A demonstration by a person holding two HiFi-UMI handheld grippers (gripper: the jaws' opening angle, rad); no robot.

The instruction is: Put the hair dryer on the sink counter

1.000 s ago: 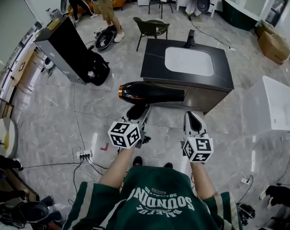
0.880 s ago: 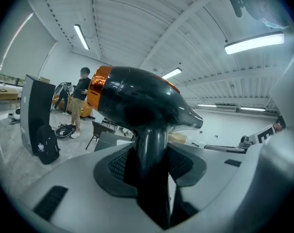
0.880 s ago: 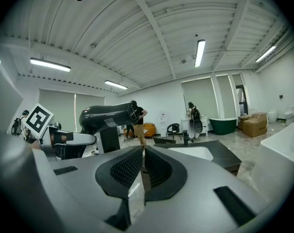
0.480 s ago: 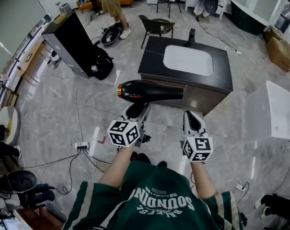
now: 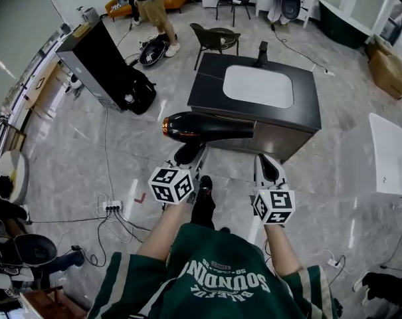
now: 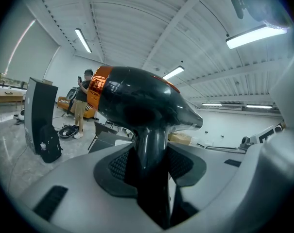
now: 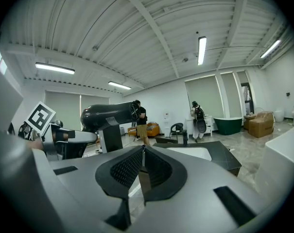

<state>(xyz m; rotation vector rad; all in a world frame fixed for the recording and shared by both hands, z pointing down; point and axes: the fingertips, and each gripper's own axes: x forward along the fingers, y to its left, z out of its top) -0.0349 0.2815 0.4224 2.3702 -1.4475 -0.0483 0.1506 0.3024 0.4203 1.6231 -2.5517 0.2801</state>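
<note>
The black hair dryer point(image 5: 207, 126) with an orange ring at its back end hangs level in the air in front of the sink counter. My left gripper point(image 5: 189, 155) is shut on its handle. In the left gripper view the handle point(image 6: 149, 144) stands upright between the two pads and the body point(image 6: 137, 101) fills the middle. The dark sink counter point(image 5: 210, 78) with a white basin and a black faucet point(image 5: 262, 52) stands just beyond the dryer. My right gripper point(image 5: 268, 168) hangs beside it, shut point(image 7: 143, 152) with nothing in it. Its own view shows the dryer point(image 7: 108, 114) at left and the counter point(image 7: 224, 154) ahead.
A black cabinet point(image 5: 94, 65) and a black backpack point(image 5: 137, 92) stand to the left. A dark chair point(image 5: 214, 38) sits behind the counter. A power strip with cables point(image 5: 114, 208) lies on the floor at left. A white fixture point(image 5: 390, 151) is at right; a person point(image 5: 151, 5) stands far back.
The view has moved a little toward the sink counter and a dark shoe now shows stepping forward below the grippers. The dryer stays in the left gripper's hold; the right gripper is unchanged.
</note>
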